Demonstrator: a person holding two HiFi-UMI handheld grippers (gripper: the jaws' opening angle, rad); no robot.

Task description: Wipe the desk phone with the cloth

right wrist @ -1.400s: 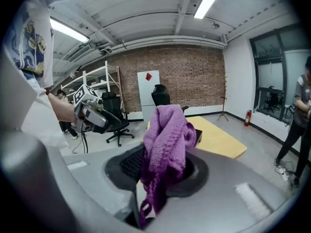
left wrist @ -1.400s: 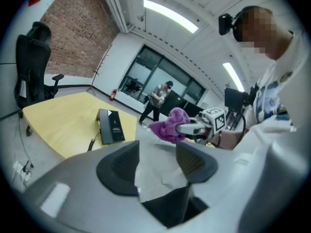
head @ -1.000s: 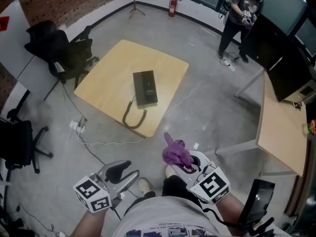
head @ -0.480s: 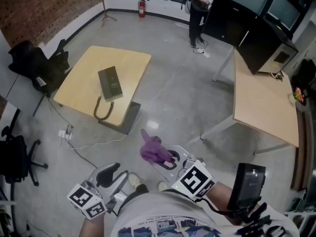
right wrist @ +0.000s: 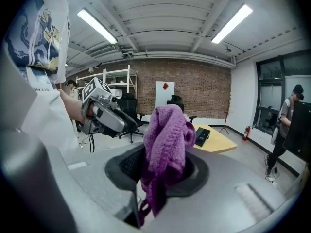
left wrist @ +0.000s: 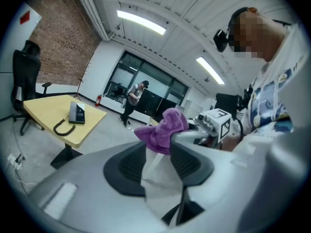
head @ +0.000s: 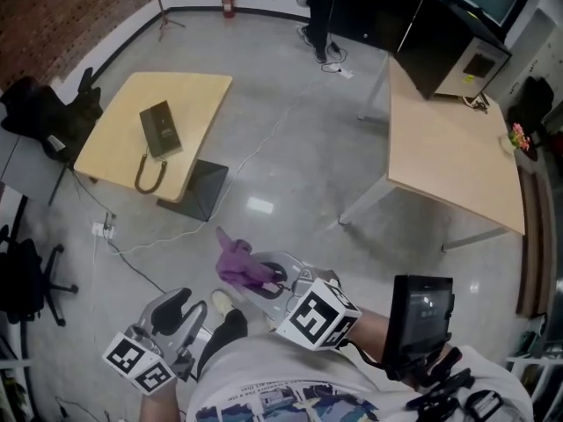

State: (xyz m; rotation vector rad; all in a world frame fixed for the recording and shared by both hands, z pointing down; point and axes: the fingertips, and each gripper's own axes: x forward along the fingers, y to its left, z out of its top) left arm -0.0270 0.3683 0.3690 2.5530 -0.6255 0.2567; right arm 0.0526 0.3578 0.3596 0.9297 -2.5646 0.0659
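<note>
The black desk phone [head: 160, 130] lies on a light wooden table [head: 198, 95] at the far upper left, its handset and coiled cord [head: 148, 177] beside it near the table edge. Both grippers are held close to the body, far from the table. My right gripper [head: 264, 275] is shut on a purple cloth [head: 236, 262], which bunches up between the jaws in the right gripper view [right wrist: 165, 144]. My left gripper [head: 180, 310] is lower left, jaws apart with nothing between them [left wrist: 158, 159]. Past it, the cloth [left wrist: 163, 130] and the phone [left wrist: 77, 113] are visible.
A second wooden table [head: 449, 165] stands at the right, with black screens [head: 413, 25] behind it. Black office chairs [head: 40, 112] sit left of the phone table, and cables [head: 132, 244] trail on the concrete floor. A person [head: 318, 7] stands at the far wall.
The head view has swung right, so the phone table has slid to the upper left and looks farther off. Both grippers stay low by the body; the cloth remains in the right one.
</note>
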